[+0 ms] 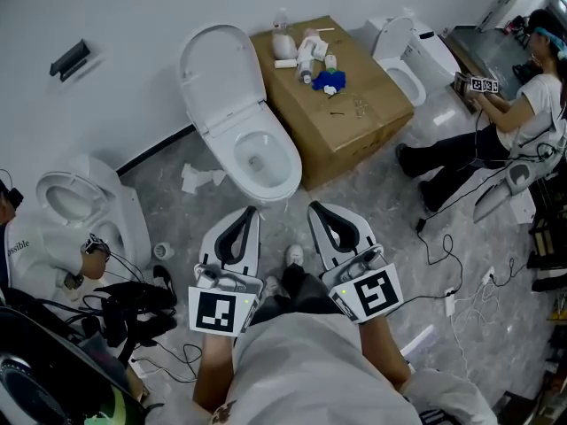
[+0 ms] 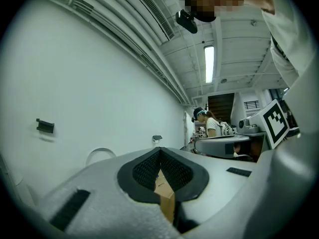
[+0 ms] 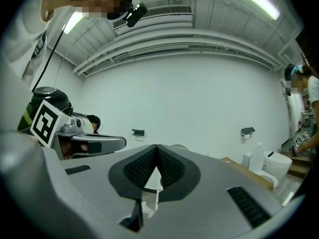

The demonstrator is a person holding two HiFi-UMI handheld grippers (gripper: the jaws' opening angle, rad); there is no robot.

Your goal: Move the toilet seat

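A white toilet (image 1: 261,162) stands against the wall with its lid and seat (image 1: 221,73) tipped up. In the head view my left gripper (image 1: 249,211) and right gripper (image 1: 314,207) hover side by side just short of the bowl's front rim, touching nothing. Both point level toward the wall with jaws shut and empty. In the left gripper view the left gripper (image 2: 160,151) is shut, and the raised lid (image 2: 99,156) shows to its left. The right gripper (image 3: 156,147) is also shut in its own view, with the lid's top (image 3: 177,147) peeking just behind it.
A cardboard box (image 1: 332,104) with bottles and a blue rag stands right of the toilet. Further toilets stand at the right (image 1: 403,60) and left (image 1: 75,197). A seated person (image 1: 496,140) works at the right, another person (image 1: 35,255) at the left. Cables (image 1: 443,255) and paper scraps (image 1: 199,177) lie on the floor.
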